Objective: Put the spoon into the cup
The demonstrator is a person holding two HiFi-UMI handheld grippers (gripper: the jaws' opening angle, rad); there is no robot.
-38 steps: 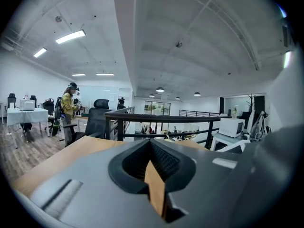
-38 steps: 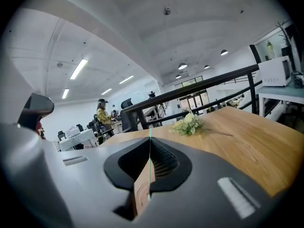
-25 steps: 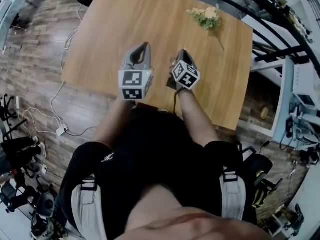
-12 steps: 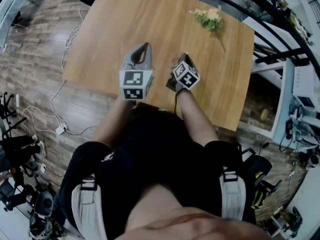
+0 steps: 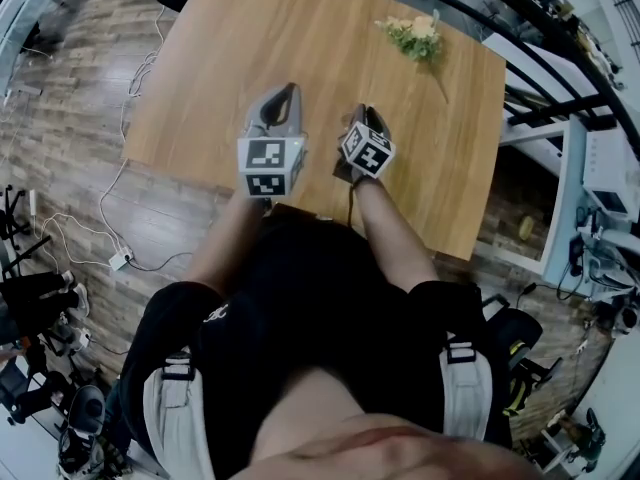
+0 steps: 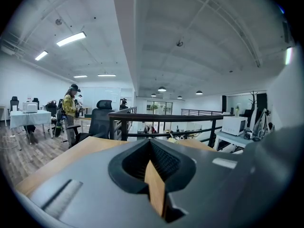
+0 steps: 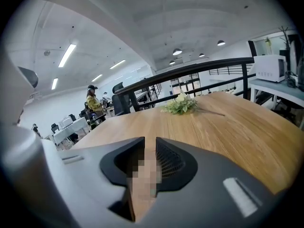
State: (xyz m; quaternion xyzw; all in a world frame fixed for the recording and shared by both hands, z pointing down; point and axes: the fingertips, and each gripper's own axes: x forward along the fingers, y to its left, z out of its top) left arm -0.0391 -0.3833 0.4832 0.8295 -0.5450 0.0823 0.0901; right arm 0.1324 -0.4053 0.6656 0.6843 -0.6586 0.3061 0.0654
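No spoon and no cup shows in any view. Over the near part of the wooden table (image 5: pixel 250 48), my left gripper (image 5: pixel 283 94) and right gripper (image 5: pixel 366 113) hang side by side, both pointing away from me. The left gripper (image 6: pixel 151 144) has its jaws drawn together to a thin slit with only table wood showing through. My right gripper (image 7: pixel 150 141) looks the same, jaws close together and nothing between them. A mosaic patch covers part of that slit.
A small bunch of flowers (image 5: pixel 415 34) lies at the table's far right, also in the right gripper view (image 7: pixel 179 104). A black railing (image 6: pixel 161 118) runs behind the table. A white microwave (image 7: pixel 269 68) stands on a side table at the right. Cables lie on the floor (image 5: pixel 110 258) at the left.
The right gripper has shifted slightly left and away from me. The left gripper has stayed where it was.
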